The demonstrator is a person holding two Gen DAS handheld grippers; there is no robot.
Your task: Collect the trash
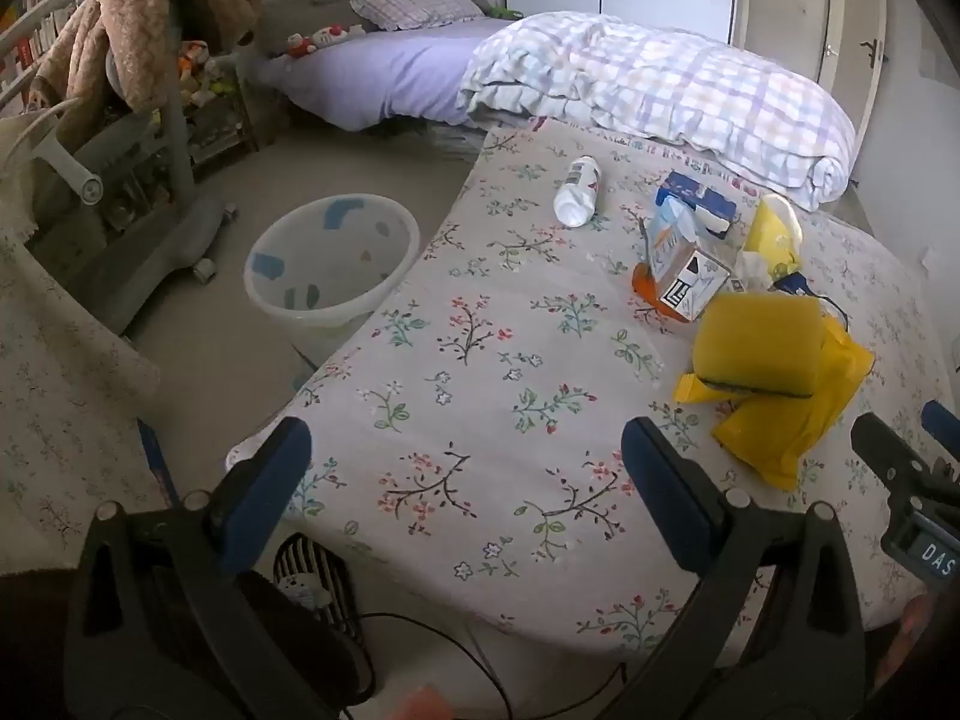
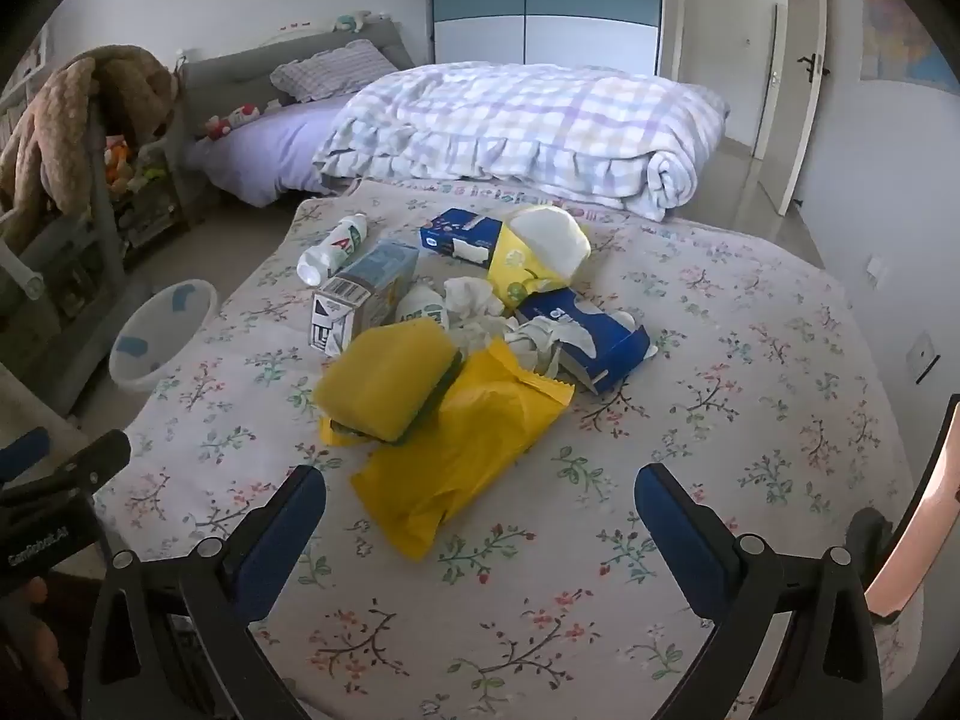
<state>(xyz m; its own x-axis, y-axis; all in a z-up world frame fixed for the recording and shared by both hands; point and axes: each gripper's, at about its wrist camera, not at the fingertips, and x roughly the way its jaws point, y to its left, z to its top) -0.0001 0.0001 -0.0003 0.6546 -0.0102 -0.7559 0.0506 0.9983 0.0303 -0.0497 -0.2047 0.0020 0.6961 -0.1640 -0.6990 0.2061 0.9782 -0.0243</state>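
Trash lies in a pile on the floral-cloth table (image 2: pixel 750 360): a yellow sponge (image 2: pixel 390 378) on a yellow plastic bag (image 2: pixel 462 456), a milk carton (image 2: pixel 360 297), a white bottle (image 2: pixel 333 249), blue tissue boxes (image 2: pixel 591 336), crumpled tissues (image 2: pixel 474 300) and a yellow-white pack (image 2: pixel 540 252). The sponge (image 1: pixel 759 348), carton (image 1: pixel 684 267) and bottle (image 1: pixel 579 192) also show in the left wrist view. A translucent waste bin (image 1: pixel 333 264) stands on the floor left of the table. My left gripper (image 1: pixel 468 468) is open and empty over the table's near edge. My right gripper (image 2: pixel 480 510) is open and empty just short of the yellow bag.
A bed with a plaid quilt (image 2: pixel 522 126) lies behind the table. A grey chair with a brown blanket (image 1: pixel 138 30) stands at the left beside toy shelves. A small fan (image 1: pixel 315 588) and cables sit below the table's near edge.
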